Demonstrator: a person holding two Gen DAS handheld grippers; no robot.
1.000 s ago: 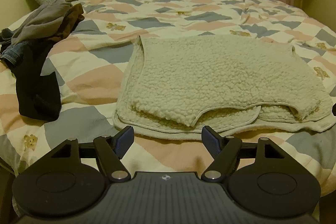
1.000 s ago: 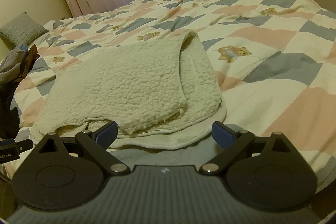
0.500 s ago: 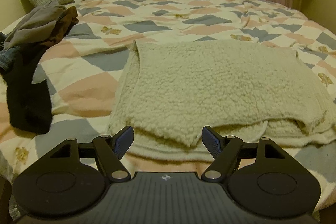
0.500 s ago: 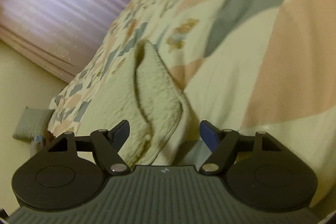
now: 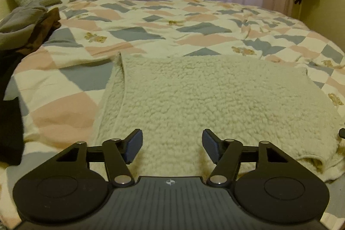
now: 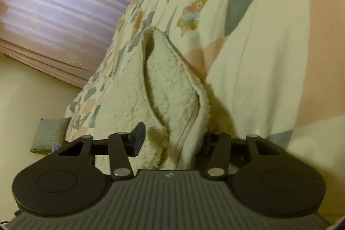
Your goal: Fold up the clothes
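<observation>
Straddling the cream fleece garment (image 6: 172, 98) on the bed (image 5: 194, 33), both claws, left claw (image 5: 172, 147) and right claw (image 6: 172, 141), gape wide; contact seemingly none.

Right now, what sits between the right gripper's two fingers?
The near edge of the fleece garment, its layers bunched upright, fills the open right gripper. The right wrist view shows this; contact is unclear.

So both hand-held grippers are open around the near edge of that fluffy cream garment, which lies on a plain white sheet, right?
Not quite: the bedding is a patchwork quilt with teddy bears, seen in both wrist views. The left hand-held gripper and right hand-held gripper are open at the cream fleece garment.
</observation>
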